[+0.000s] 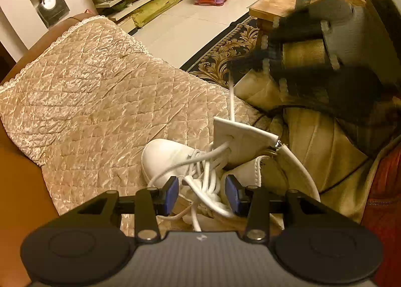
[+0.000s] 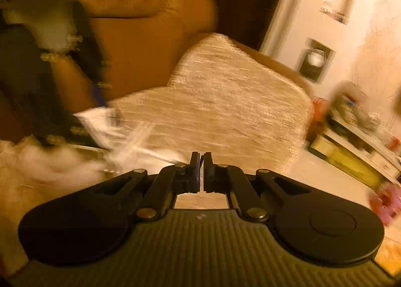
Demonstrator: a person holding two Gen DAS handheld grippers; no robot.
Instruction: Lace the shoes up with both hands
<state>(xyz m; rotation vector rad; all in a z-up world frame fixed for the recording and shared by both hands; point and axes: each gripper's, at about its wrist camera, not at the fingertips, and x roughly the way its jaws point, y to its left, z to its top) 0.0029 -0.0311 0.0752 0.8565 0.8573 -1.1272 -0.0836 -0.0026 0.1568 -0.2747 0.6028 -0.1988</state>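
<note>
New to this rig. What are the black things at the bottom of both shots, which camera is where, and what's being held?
Each picture comes from a fisheye camera on a hand-held two-finger gripper, looking along its fingers; a person holds one in each hand.

The left wrist view shows the left gripper open over a white shoe lying on a quilted sofa cover; loose laces sit between its blue pads, unpinched. The blurred right gripper holds a taut white lace that runs up from the shoe.

The right wrist view is motion-blurred; its gripper is shut.

Two wrist fisheyes over a quilted sofa cover

Left view looks steeply down, close over the white shoe [image 1: 165, 159] on the quilted cover [image 1: 100, 91]; right view, blurred, faces shallower across it; both share cover, shoe and the far shelf.
</note>
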